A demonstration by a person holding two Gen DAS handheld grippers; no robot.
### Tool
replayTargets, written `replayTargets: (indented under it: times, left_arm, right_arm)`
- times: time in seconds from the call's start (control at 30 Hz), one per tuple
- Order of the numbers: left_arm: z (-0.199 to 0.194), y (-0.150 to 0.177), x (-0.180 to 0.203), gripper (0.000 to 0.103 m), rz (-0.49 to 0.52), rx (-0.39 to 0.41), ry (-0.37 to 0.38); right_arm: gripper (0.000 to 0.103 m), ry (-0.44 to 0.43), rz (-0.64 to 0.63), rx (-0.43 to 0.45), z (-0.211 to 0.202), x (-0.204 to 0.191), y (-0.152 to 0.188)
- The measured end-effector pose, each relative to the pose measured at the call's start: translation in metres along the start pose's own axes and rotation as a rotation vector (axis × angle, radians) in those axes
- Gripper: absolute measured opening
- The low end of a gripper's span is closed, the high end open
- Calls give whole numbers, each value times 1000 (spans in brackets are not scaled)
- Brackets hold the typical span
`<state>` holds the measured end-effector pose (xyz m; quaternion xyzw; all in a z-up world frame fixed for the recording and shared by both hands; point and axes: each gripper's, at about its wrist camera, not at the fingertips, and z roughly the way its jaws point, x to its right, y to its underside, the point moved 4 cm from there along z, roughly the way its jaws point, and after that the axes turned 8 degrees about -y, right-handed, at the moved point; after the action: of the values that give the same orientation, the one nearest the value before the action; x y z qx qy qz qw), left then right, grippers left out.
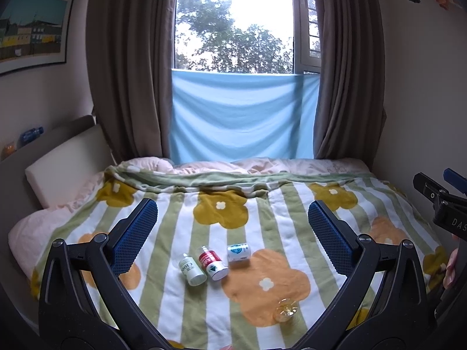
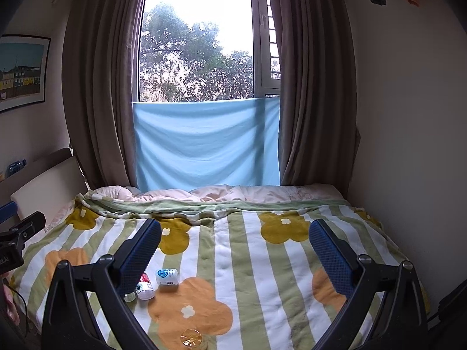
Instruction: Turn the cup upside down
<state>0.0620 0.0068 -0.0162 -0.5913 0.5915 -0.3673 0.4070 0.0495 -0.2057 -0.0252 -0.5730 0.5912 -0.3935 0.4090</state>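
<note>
Reaching down for the small clear amber-tinted glass cup (image 1: pixel 285 309), which stands near the front edge of the floral striped blanket (image 1: pixel 262 213), I should close on its wall squarely. My left tongs (image 1: pixel 232 221) and right tongs (image 2: pixel 235 242) both gape wide, empty. Three small bottles (image 1: pixel 214 261) lie behind it, well apart.

1. Ahead of my left tool, three small bottles lie on the flowered blanket (image 1: pixel 233 233): a white bottle (image 1: pixel 192 269), a red bottle (image 1: pixel 212 264) touching it, and a blue-labelled bottle (image 1: pixel 238 252) just beside.
2. Beyond the bed hangs a blue cloth (image 1: pixel 242 116) between brown curtains (image 1: pixel 128 64).
3. Far left, a framed picture (image 1: pixel 32 26).
</note>
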Motion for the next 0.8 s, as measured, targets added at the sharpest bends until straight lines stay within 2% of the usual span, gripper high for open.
replayTargets:
  times: [0.5, 0.67, 0.8]
  left_arm:
    - [-1, 1, 5, 103, 3, -15, 8]
    - [-6, -1, 8, 103, 23, 14, -22]
    - [-10, -1, 14, 103, 37, 37, -17]
  right_arm:
    - [101, 1, 2, -3, -1, 2, -2]
    - [101, 1, 1, -2, -1, 3, -2]
    - [101, 1, 0, -4, -1, 2, -2]
